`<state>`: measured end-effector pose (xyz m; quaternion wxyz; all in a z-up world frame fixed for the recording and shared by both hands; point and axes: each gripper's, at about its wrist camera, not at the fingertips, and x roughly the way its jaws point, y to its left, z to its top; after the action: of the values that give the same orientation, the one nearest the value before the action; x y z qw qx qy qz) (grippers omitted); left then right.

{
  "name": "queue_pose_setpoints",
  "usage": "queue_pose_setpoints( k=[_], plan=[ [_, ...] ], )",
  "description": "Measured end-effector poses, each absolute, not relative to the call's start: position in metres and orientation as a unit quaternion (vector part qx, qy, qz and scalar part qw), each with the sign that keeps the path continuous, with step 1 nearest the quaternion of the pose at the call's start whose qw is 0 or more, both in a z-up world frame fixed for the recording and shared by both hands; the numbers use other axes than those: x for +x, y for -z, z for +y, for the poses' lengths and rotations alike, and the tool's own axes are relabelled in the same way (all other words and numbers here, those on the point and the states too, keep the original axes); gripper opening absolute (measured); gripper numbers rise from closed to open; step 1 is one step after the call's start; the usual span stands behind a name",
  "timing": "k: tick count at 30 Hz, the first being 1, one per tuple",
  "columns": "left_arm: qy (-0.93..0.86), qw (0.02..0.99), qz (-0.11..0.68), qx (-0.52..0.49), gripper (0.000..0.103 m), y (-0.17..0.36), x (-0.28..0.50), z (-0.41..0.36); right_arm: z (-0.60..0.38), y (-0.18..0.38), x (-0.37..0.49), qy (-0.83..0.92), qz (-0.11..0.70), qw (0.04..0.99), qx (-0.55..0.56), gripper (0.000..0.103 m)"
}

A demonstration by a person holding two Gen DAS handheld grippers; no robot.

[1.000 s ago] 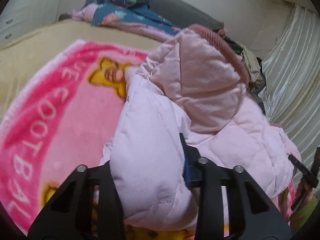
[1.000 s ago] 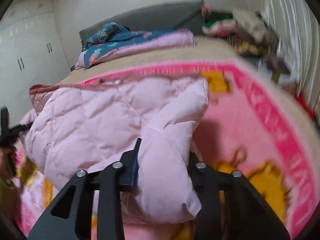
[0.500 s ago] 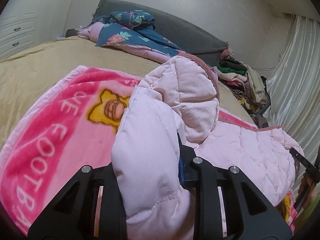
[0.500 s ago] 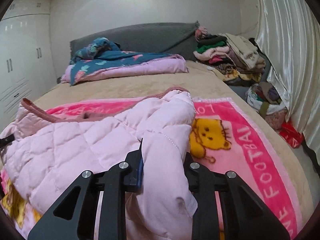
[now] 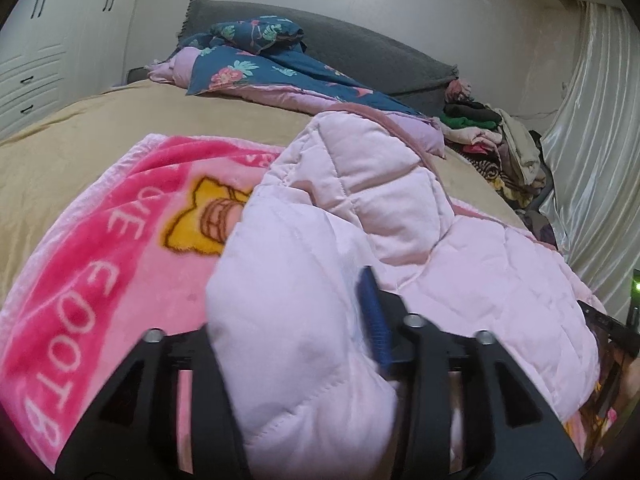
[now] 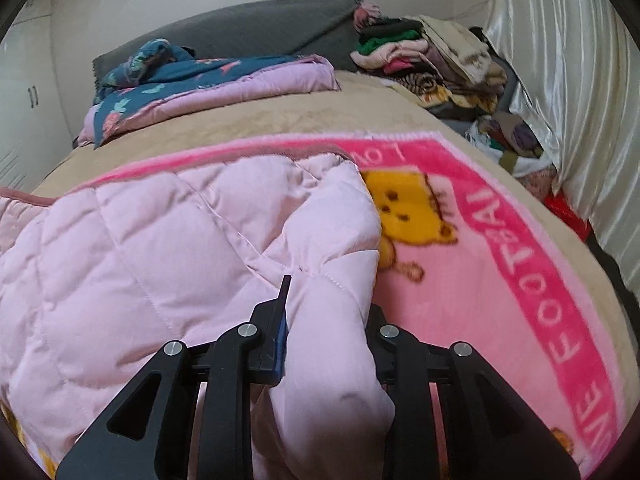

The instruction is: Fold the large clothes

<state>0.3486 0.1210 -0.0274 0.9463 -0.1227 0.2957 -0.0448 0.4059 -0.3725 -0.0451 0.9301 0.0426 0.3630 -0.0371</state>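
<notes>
Here the left gripper (image 5: 298, 344) is opening around a jacket (image 5: 400, 216) fold low in the frame while the right gripper (image 6: 326, 332) pinches another, so the puffy padding on the pink blanket (image 6: 500, 280) may spring open

White letters are running along the pink blanket's (image 6: 532, 280) dark border, reading "FOOTBAL". Its lower end is showing "VE" and its top corner "LOV".
</notes>
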Motion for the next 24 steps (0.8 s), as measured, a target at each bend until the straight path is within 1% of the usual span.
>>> queue_pose_setpoints(
  k=[1, 2, 3, 5, 7, 9, 11, 13, 16, 17, 19, 21, 22, 23, 24],
  plan=[
    [0.041, 0.948, 0.293, -0.118, 0.058, 0.025, 0.347, 0.120, -0.375, 0.048, 0.406, 0.039, 0.364, 0.929, 0.050, 0.022],
    [0.035, 0.949, 0.290, -0.115, 0.069, 0.022, 0.345, 0.120, -0.376, 0.049, 0.405, 0.040, 0.364, 0.929, 0.054, 0.022],
    [0.032, 0.951, 0.287, -0.113, 0.071, 0.016, 0.341, 0.119, -0.377, 0.050, 0.404, 0.041, 0.364, 0.929, 0.058, 0.022],
    [0.025, 0.953, 0.282, -0.108, 0.080, 0.006, 0.333, 0.117, -0.382, 0.053, 0.403, 0.045, 0.368, 0.926, 0.067, 0.023],
    [0.010, 0.954, 0.283, -0.097, 0.084, -0.004, 0.321, 0.113, -0.387, 0.055, 0.400, 0.052, 0.372, 0.923, 0.084, 0.023],
    [0.004, 0.953, 0.286, -0.097, 0.084, -0.010, 0.306, 0.110, -0.394, 0.057, 0.396, 0.058, 0.374, 0.919, 0.106, 0.024],
    [0.011, 0.950, 0.295, -0.105, 0.086, -0.010, 0.294, 0.106, -0.395, 0.057, 0.391, 0.063, 0.375, 0.918, 0.111, 0.024],
    [0.016, 0.946, 0.311, -0.089, 0.086, -0.003, 0.282, 0.094, -0.393, 0.053, 0.387, 0.061, 0.373, 0.919, 0.107, 0.025],
    [0.042, 0.937, 0.338, -0.080, 0.086, 0.015, 0.273, 0.078, -0.389, 0.035, 0.365, 0.052, 0.350, 0.930, 0.098, 0.035],
    [0.047, 0.934, 0.347, -0.075, 0.086, 0.021, 0.273, 0.072, -0.388, 0.027, 0.353, 0.047, 0.338, 0.936, 0.091, 0.048],
    [0.055, 0.928, 0.362, -0.061, 0.086, 0.032, 0.277, 0.060, -0.378, 0.015, 0.326, 0.028, 0.318, 0.946, 0.063, 0.053],
    [0.048, 0.926, 0.371, -0.058, 0.090, 0.041, 0.284, 0.055, -0.368, 0.009, 0.305, 0.015, 0.310, 0.950, 0.037, 0.069],
    [0.047, 0.924, 0.374, -0.059, 0.092, 0.045, 0.286, 0.054, -0.363, 0.008, 0.294, 0.011, 0.306, 0.952, 0.028, 0.072],
    [0.046, 0.923, 0.376, -0.059, 0.093, 0.047, 0.288, 0.054, -0.358, 0.008, 0.282, 0.007, 0.304, 0.953, 0.022, 0.077],
    [0.045, 0.922, 0.379, -0.059, 0.093, 0.050, 0.292, 0.054, -0.355, 0.009, 0.273, 0.009, 0.302, 0.953, 0.017, 0.079]
  ],
)
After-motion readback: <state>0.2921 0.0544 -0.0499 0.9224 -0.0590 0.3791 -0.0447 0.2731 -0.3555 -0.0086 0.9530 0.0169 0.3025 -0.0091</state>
